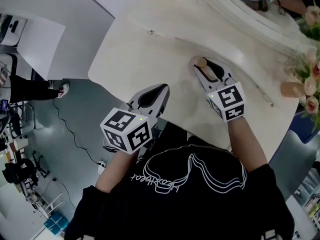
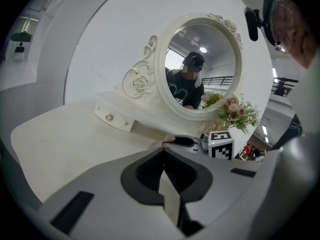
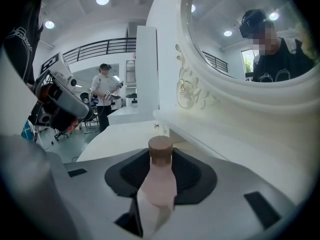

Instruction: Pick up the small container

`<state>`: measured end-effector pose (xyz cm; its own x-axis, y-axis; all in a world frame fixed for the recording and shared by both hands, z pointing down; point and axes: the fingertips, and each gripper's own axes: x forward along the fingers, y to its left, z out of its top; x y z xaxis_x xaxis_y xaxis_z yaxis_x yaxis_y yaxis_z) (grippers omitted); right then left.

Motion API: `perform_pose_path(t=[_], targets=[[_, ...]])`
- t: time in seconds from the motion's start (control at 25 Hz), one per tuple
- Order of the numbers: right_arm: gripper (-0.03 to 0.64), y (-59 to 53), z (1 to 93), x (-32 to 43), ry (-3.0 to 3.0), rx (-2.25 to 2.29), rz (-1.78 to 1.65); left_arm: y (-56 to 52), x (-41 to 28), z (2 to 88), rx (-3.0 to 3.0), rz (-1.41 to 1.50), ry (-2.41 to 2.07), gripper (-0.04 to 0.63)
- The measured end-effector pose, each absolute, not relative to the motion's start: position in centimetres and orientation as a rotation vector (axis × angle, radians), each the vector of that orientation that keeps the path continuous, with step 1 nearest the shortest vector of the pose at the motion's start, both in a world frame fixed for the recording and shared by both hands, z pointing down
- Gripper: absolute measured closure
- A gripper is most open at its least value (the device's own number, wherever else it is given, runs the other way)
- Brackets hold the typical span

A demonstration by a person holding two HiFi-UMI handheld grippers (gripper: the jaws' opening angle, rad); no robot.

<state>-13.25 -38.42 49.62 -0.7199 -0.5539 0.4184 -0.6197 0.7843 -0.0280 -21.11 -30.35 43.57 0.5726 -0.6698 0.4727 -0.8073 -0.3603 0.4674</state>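
The small container is a pale pink bottle with a brown cap, standing upright between the jaws of my right gripper. From the head view, the bottle's cap shows at the tip of the right gripper, over the cream dressing table, near the mirror's base. The jaws close against the bottle's sides. My left gripper hangs over the table's front edge, shut and holding nothing; in the left gripper view its jaws meet.
An ornate oval mirror stands at the back of the table on a raised ledge with small knobs. A bunch of pink flowers sits at the right end. A person stands far off on the floor.
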Motion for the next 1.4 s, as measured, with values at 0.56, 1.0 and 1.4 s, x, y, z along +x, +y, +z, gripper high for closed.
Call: perform_pose_path(t=[0.56,1.0,1.4], targets=[[0.479,-38.1,48.8,-12.9,-2.595,0.894,0.266,-28.6,-21.3,43.4,2.113,0.245,-1.207,0.592],[0.479,-34.8,45.8,-11.6,-2.646,0.829,0.301,-25.9,-19.6,41.6,2.138,0.217,-1.232,0.592],[0.479,-30.0,41.4,-9.5,-2.674,0.819,0.29,-22.4,-17.5,39.4,2.181,0.165,-1.258,0.592]])
